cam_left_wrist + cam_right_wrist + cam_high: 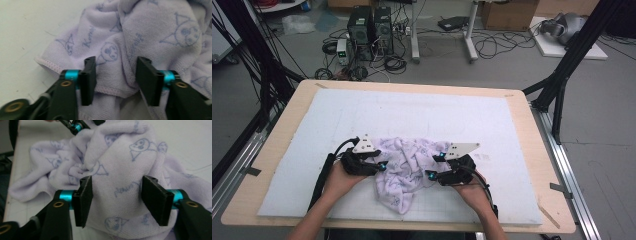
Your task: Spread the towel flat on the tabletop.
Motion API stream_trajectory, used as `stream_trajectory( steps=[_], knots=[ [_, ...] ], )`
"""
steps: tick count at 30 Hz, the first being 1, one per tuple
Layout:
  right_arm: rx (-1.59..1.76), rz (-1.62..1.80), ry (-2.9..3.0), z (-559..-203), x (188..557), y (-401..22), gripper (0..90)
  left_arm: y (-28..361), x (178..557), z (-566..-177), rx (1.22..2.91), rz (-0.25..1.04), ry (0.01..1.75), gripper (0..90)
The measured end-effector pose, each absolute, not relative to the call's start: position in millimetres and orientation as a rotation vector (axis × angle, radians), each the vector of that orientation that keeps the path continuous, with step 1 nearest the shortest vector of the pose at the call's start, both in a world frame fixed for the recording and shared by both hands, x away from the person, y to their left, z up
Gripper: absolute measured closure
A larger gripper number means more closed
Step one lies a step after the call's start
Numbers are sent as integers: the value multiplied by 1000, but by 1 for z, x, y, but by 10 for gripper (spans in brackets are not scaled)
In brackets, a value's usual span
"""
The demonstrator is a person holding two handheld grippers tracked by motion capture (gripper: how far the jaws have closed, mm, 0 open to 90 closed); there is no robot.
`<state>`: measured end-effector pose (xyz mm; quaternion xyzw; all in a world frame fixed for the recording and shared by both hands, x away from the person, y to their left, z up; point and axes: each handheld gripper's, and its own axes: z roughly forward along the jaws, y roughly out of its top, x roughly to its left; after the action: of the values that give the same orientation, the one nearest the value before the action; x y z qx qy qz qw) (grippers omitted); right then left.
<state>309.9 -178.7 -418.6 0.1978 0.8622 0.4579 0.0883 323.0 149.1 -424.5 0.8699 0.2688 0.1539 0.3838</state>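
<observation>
The crumpled lilac towel (406,167) lies at lower centre of the high view on the white-padded counter (512,125), between my two tools. My left hand-held gripper (113,77) straddles a hemmed fold and my right hand-held gripper (115,200) a raised ridge. Both sets of jaws are part-open, apparently not yet pinching; nothing obstructs.

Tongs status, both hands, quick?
Left tongs: open, straddling a fold of the towel.
Right tongs: open, a towel bunch between the pads, no grip yet.
</observation>
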Motion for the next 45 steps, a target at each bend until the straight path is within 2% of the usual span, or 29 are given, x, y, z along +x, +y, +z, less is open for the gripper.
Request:
stream_trajectory(
  steps=[3,5,6,7,13,17,24,26,28,31,34,36,37,38,40,45],
  knots=[
    [590,1310,2609,-425,312,-176,601,145,323,-428,2259,383,655,730],
    [588,1295,2632,-427,313,-176,724,147,323,-427,2250,377,651,779],
    [588,1295,2632,-427,313,-176,724,147,323,-427,2250,377,651,803],
    [589,1309,2646,-427,314,-180,797,151,321,-423,2238,387,652,816],
    [576,1388,2603,-404,309,-200,830,170,311,-395,2154,374,645,825],
    [550,1429,2613,-389,295,-210,832,182,296,-381,2165,378,604,830],
    [494,1359,2738,-404,261,-208,832,195,271,-399,2214,293,585,826],
    [497,1334,2804,-419,252,-205,813,197,266,-407,2209,253,579,770],
    [499,1367,2812,-419,251,-204,708,198,264,-407,2204,258,590,613],
    [465,1446,2777,-401,255,-205,598,206,270,-391,2157,270,607,513],
    [461,1466,2710,-379,267,-210,519,208,279,-379,2131,309,618,488],
    [470,1459,2686,-374,272,-212,502,208,284,-377,2124,311,628,484],
    [504,1428,2639,-368,287,-215,474,206,294,-377,2110,310,646,483],
    [504,1428,2639,-368,287,-215,474,206,294,-377,2110,310,646,483],
    [594,1350,2600,-372,313,-217,428,198,311,-384,2125,294,679,478],
    [734,1262,2599,-392,353,-216,375,186,335,-405,2188,249,760,411]
  ],
)
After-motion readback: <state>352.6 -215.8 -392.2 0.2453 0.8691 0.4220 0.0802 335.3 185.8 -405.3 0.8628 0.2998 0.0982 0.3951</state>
